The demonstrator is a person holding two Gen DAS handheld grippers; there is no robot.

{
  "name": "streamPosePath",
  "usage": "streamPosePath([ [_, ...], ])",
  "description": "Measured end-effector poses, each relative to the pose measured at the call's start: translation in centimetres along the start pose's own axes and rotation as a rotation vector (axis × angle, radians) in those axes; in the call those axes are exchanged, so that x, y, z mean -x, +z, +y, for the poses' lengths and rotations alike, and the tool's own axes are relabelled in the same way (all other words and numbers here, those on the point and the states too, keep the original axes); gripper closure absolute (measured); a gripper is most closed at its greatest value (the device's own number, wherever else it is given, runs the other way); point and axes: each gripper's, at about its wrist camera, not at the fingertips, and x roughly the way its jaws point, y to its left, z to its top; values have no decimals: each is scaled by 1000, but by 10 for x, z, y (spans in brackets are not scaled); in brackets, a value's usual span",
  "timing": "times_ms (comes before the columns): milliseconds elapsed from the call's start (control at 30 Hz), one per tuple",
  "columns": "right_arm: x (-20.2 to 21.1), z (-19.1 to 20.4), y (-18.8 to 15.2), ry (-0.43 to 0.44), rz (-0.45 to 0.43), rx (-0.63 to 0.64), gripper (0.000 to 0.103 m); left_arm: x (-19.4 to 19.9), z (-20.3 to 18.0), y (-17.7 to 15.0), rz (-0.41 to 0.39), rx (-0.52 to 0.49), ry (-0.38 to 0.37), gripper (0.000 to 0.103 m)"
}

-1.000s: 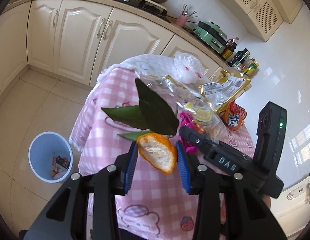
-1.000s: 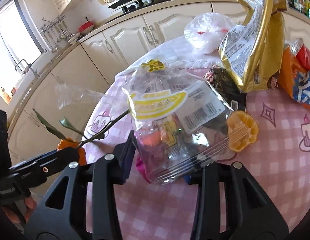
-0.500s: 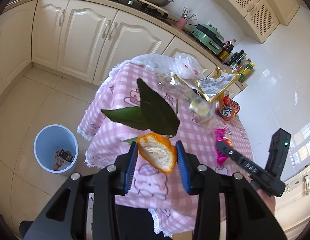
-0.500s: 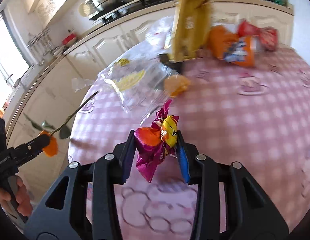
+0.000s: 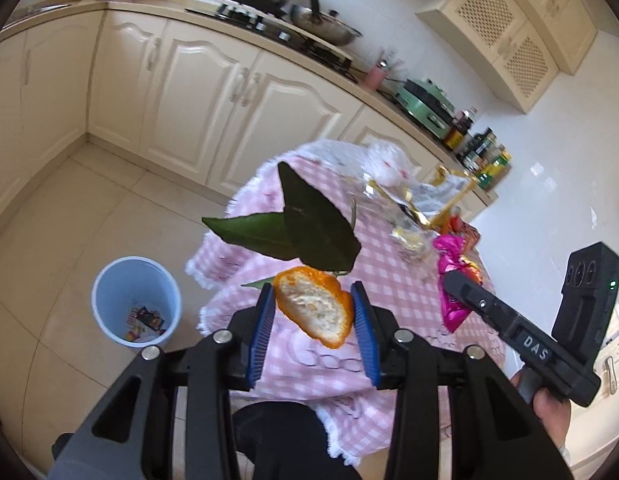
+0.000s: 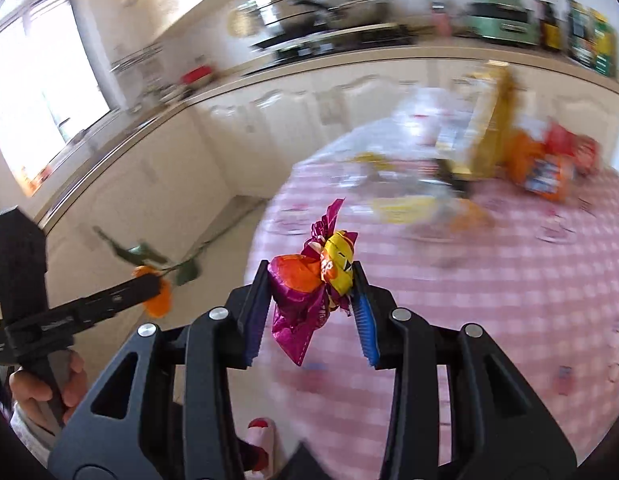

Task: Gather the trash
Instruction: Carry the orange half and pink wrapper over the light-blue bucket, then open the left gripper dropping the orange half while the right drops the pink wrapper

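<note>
Left gripper (image 5: 314, 316) clamps orange peel (image 5: 315, 310), right gripper (image 6: 309, 308) clamps candy wrapper (image 6: 311, 284); centre over bin (image 5: 136, 300) at left before releasing.

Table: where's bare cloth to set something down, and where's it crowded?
Free: the near half of the table, from the right gripper to the near edge; also the left edge facing the bin. Crowded: the far side, with the gold bag, orange packets and clear wrappers bunched together.
</note>
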Motion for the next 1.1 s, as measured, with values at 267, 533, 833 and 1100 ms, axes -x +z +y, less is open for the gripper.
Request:
streamPosePath([
  [267,-98,105,2,170,133,163,65,20,87,0,-20,121,146,66],
  [533,-203,147,-17,204,282,219,65,-17,187,-5,81,264,275,66],
  [833,-277,126,-26,134,359,173,65,-97,237,24,178,325,294,65],
  [1100,-306,113,-26,119,385,144,65,-129,237,50,166,331,303,37],
])
